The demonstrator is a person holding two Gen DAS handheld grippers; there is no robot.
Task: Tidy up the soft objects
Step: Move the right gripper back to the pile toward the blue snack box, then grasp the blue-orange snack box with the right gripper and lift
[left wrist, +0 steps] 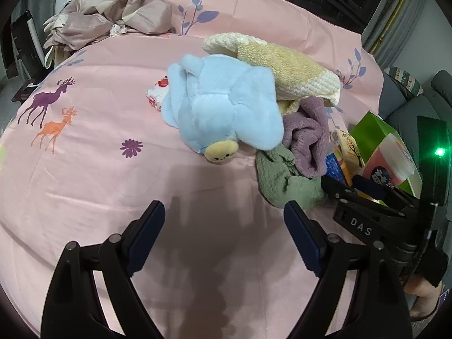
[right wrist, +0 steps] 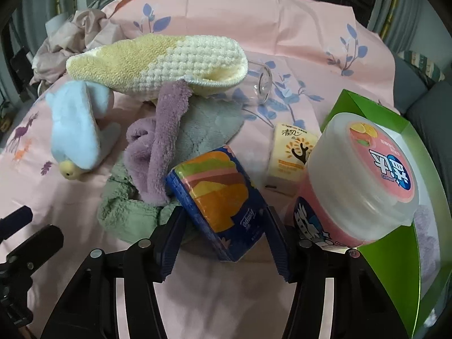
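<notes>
- Right hand-held gripper [right wrist: 223, 233]: jaws either side of the Tempo tissue pack [right wrist: 216, 197]; pads look about at its sides, real clamp can't be confirmed.
- Pack lies just ahead of that gripper on the pink bedsheet [right wrist: 296, 28], leaning on the green towel [right wrist: 127, 214]; pink tub [right wrist: 364, 186] just to its right.
- Judgement: pack is light and squashy with slick film; take it across the short sides, mid-body, with a gentle squeeze.
- Left hand-held gripper [left wrist: 224, 236]: jaws apart, empty, over bare sheet.
- Ahead of it: blue plush toy [left wrist: 223, 107], yellow towel [left wrist: 282, 65], purple towel [left wrist: 308, 138]; all limp, so pinch a bunched fold.
</notes>
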